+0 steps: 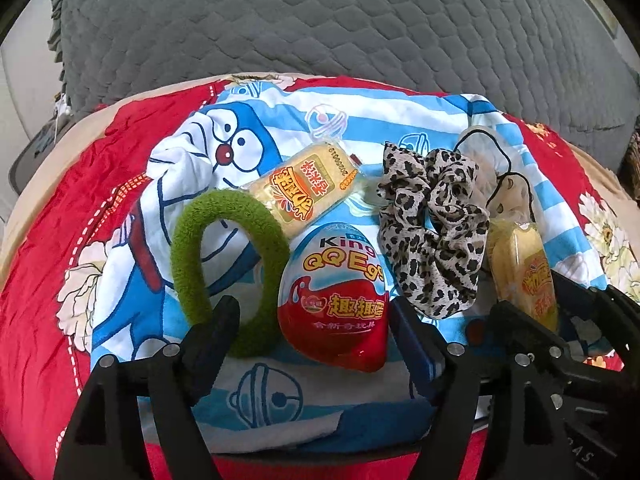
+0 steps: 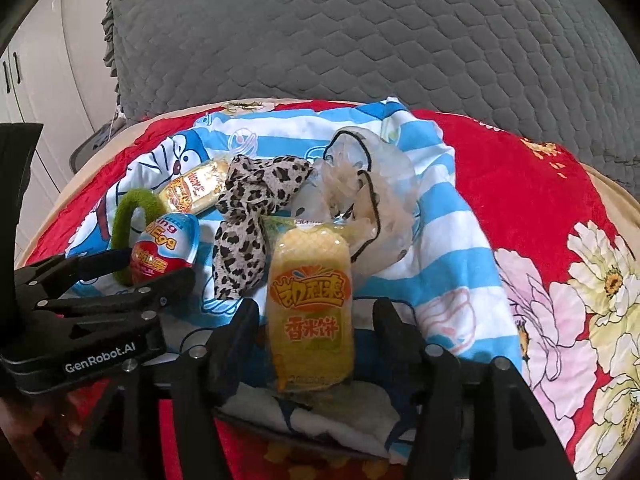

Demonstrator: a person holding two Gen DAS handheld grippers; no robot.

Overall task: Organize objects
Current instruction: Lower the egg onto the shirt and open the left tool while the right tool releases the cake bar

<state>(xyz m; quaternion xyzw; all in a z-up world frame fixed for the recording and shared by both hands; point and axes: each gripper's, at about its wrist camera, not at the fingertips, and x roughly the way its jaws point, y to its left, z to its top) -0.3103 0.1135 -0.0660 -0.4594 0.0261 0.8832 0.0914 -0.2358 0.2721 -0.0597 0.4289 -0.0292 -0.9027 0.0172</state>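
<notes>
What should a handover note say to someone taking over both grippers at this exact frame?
Left gripper: open, straddling the QQ egg, not closed on it.
Right gripper: open around the near rice cracker pack, no grip yet.
On the Doraemon cloth: green hair tie, second cracker pack, leopard scrunchie, sheer white scrunchie.
Done: nothing visibly sorted.
Left: close on both, then group snacks and hair ties.

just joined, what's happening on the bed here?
A person with two handheld grippers is sorting small items on a cartoon cloth. The left gripper is open around a toy egg, with a green hair tie beside it. The right gripper is open around a yellow rice cracker pack. Nothing is gripped yet. A leopard scrunchie and a second cracker pack lie loose.
</notes>
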